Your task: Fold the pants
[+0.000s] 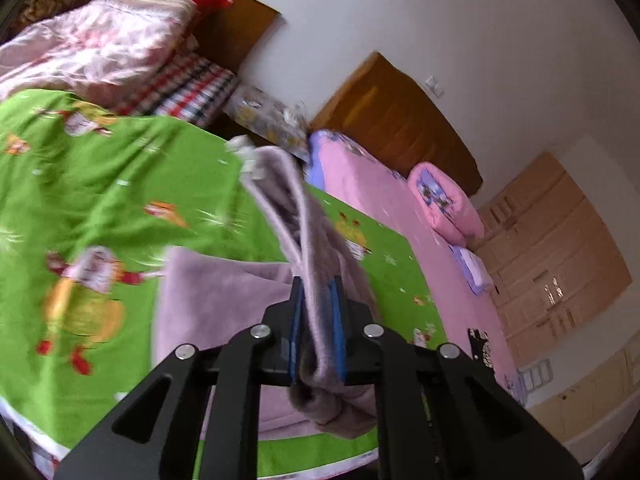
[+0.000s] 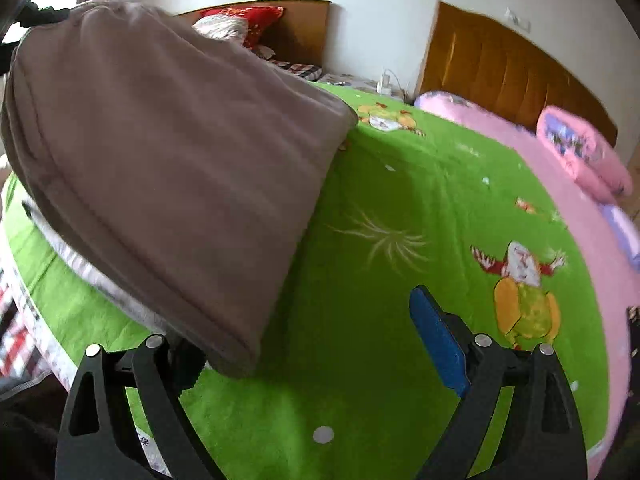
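Both jaws matter: keep left gripper [image 1: 317, 304] clamped on soft mauve fleece pants [image 1: 224, 292], lower onto green cartoon-print bedsheet [image 2: 400, 208], right gripper [image 2: 316, 344] spread empty.

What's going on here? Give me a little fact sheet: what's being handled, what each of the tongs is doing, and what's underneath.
item: pants, greyish-mauve fleece, partly lifted
left tongs: shut on a bunched edge of the pants
right tongs: open, gripping nothing; pants drape over the left finger side
surface: green cartoon-print bedspread
alongside: pink sheet with a rolled pink quilt
fold status: not yet laid flat
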Motion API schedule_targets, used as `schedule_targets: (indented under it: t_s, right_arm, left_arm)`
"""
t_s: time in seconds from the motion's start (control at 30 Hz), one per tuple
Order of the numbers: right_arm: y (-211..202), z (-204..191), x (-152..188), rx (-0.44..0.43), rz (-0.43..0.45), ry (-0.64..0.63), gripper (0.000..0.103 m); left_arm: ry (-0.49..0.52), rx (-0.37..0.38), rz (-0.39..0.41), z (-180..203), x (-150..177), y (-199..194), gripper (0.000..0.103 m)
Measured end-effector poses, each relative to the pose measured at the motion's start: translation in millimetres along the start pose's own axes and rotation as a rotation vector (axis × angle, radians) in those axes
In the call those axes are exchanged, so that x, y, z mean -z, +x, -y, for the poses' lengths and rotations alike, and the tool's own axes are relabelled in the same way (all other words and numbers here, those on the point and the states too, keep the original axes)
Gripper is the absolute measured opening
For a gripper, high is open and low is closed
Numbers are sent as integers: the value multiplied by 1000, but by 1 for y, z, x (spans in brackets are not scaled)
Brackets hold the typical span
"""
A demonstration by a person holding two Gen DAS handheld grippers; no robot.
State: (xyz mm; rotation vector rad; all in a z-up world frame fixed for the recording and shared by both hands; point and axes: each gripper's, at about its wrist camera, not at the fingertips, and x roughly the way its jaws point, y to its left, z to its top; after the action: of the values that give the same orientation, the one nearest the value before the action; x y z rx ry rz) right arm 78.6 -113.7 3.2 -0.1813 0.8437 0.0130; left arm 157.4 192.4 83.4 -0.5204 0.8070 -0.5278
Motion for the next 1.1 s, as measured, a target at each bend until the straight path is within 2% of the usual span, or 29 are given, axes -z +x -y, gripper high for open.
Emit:
schedule_targets:
  t_s: [0.03,0.1,0.17,0.23,0.3,0.33,0.37,0.4,0.43,0.47,0.6,0.67,0.83,0.93,0.97,1.03,1.1]
  right_arm:
    - [3,-2,1,19,-6,-15,87]
    - [8,5,3,2,-10,14,88]
    - [11,11,2,-23,-21,37,89]
    - [11,8,1,-7,-19,11,90]
    - [11,8,0,-5,-27,8,90]
    - [12,9,0,-10,-32,19,90]
    - [12,10,0,-13,-34,24,90]
    - [12,10,0,-13,-34,25,90]
    - [12,10,0,-11,-34,23,90]
    - [12,10,0,-11,-33,22,91]
    - [12,13,-1,-27,-29,34,91]
    - [12,13,-1,-33,-26,34,91]
    - [10,12,1,-37,-25,37,91]
    - [11,14,2,-46,-22,44,91]
    - [11,14,3,-46,-21,44,91]
    - [10,13,3,-45,-19,43,91]
    - [10,13,3,-48,-19,45,91]
  left_arm:
    - [-37,-26,8,-19,2,-3,2]
    - [-146,-102,4,-73,13,-3,0]
    - [-230,-82,-31,-113,28,3,0]
    - [-259,-105,-49,-126,45,9,0]
    - [-269,-64,-45,-121,54,8,0]
    - [-272,-58,-41,-114,56,5,8]
    - [-275,-48,-42,-109,61,4,32]
    - [-289,-18,-42,-104,64,1,48]
    - [-308,4,-39,-102,67,-2,68]
    - [-324,18,-44,-97,73,-4,70]
    - [-350,61,-80,-84,97,3,68]
    - [-350,52,-92,-85,103,11,65]
    - [-378,62,-108,-93,103,26,55]
    - [-393,92,-108,-100,99,30,42]
    - [-399,117,-103,-102,97,31,42]
    - [-404,117,-104,-104,92,37,42]
    - [-401,123,-140,-105,91,50,42]
